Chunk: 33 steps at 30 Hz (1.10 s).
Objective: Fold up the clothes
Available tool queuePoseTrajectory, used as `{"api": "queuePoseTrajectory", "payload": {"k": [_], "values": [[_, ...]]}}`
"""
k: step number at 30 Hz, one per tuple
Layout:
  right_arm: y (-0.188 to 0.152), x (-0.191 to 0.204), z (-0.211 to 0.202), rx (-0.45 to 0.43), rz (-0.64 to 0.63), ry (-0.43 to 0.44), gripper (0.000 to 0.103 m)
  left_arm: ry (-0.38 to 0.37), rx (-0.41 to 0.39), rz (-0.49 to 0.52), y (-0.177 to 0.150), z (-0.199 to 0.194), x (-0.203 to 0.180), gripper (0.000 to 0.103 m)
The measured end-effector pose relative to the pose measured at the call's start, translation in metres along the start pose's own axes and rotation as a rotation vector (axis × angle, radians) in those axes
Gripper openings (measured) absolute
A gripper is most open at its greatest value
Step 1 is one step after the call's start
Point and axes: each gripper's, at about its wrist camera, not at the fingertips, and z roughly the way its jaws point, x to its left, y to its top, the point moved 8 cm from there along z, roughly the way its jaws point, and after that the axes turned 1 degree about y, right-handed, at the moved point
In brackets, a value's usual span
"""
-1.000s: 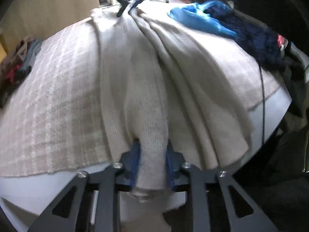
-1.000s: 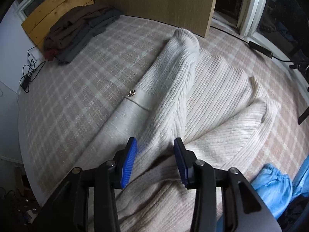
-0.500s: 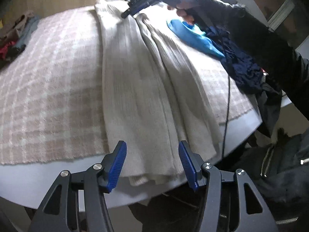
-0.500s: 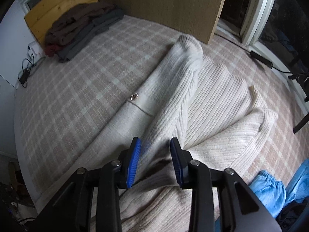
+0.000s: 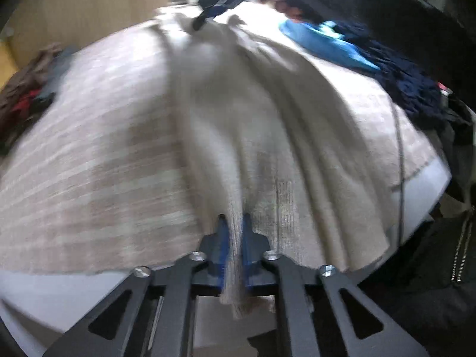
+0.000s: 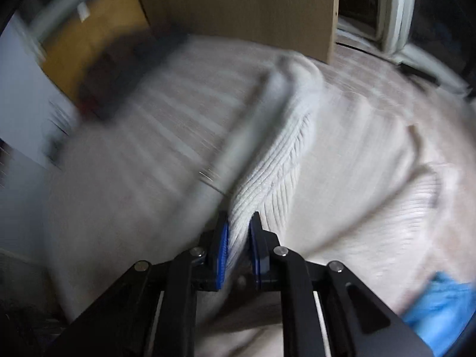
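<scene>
A cream ribbed knit sweater (image 5: 238,125) lies stretched along the checked bed cover (image 5: 89,148). My left gripper (image 5: 235,223) is shut on the sweater's near hem at the bed edge. My right gripper (image 6: 239,223) is shut on a ribbed fold of the same sweater (image 6: 276,154) at its other end. The right gripper also shows far off in the left wrist view (image 5: 208,17), at the sweater's far end. Both views are blurred by motion.
A blue garment (image 5: 321,44) and dark navy clothes (image 5: 410,89) lie on the bed's right side. A pile of dark and red clothes (image 5: 26,89) sits at the far left by a wooden headboard (image 6: 86,29). A wooden panel (image 6: 247,6) stands beyond the bed.
Half a second ago my left gripper was open above the hem; now it is shut on it. My right gripper has closed from a loose hold to a tight pinch on the ribbed fold.
</scene>
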Motion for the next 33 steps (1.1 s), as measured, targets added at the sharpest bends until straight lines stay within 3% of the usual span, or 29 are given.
{"api": "queuePoseTrajectory", "payload": {"k": [3,4,6,9,10,13,15,18,21,23,25,28,33], "values": [[-0.008,-0.015,0.009,0.106,-0.010,-0.064,0.022,-0.021,0.025,-0.034,-0.009,0.006,0.003,0.009],[-0.006,-0.016,0.003,0.096,-0.014,-0.076,0.031,-0.015,0.028,-0.030,-0.010,0.007,0.002,0.011],[0.005,-0.015,-0.016,0.029,-0.040,-0.136,0.038,-0.001,0.030,-0.018,-0.008,0.001,0.002,0.023],[0.025,-0.008,-0.039,-0.083,-0.101,-0.213,0.038,-0.022,0.010,-0.030,-0.003,-0.016,0.002,0.029],[0.029,-0.005,-0.035,-0.084,-0.115,-0.209,0.036,-0.031,0.001,-0.034,0.000,-0.022,0.002,0.031],[0.030,-0.007,-0.001,-0.003,-0.131,-0.230,0.023,-0.070,-0.019,-0.008,0.011,-0.025,-0.006,0.034],[0.025,-0.014,0.018,0.054,-0.132,-0.260,0.026,-0.098,0.003,0.028,0.012,-0.016,-0.015,0.034],[0.026,-0.012,-0.004,0.007,-0.070,-0.208,0.026,-0.125,0.115,0.098,-0.001,0.006,-0.029,0.034],[0.012,-0.010,-0.068,-0.124,-0.034,-0.149,0.026,-0.134,0.112,0.167,-0.006,-0.006,-0.034,0.034],[-0.008,-0.021,-0.108,-0.187,0.007,-0.163,0.026,-0.163,0.083,0.180,0.004,-0.016,-0.038,0.035],[-0.031,-0.033,-0.121,-0.178,0.055,-0.129,0.026,-0.200,0.049,0.209,0.016,-0.022,-0.049,0.035],[-0.069,-0.039,-0.110,-0.072,0.091,-0.102,0.026,-0.271,0.052,0.262,0.025,-0.014,-0.079,0.040],[-0.104,-0.007,-0.083,0.008,0.016,-0.089,0.026,-0.260,0.089,0.336,0.019,0.009,-0.103,0.041]]}}
